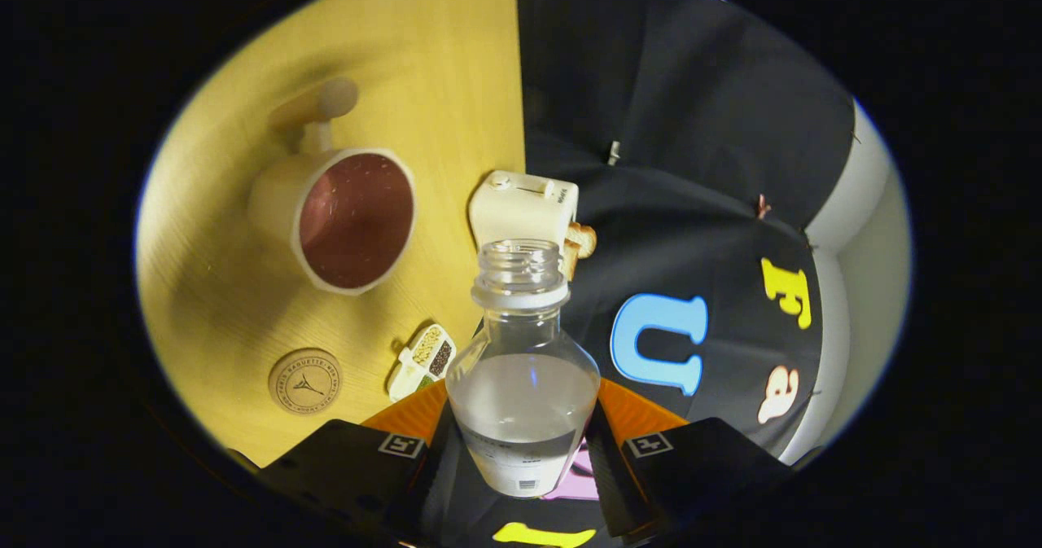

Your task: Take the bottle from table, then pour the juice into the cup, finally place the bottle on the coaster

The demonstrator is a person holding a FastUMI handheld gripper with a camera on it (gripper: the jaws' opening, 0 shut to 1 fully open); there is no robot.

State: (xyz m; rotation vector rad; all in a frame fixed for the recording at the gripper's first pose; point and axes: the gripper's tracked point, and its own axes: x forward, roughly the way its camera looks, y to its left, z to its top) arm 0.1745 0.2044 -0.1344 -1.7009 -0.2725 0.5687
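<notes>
bottle held up, cap off, cup off to the side

the tool (525, 450) is clamped on the clear plastic bottle (523, 385), both fingers pressing its smooth body; the ribbed open neck is not above the round cream cup (356, 221) on the wooden worktop (456, 84) (dark inside), so tilting now may spill. the round coaster (305, 381) lies nearer.

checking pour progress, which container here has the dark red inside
The cup on the table, beyond the fingers; the bottle gripped between them holds clear liquid.
</notes>
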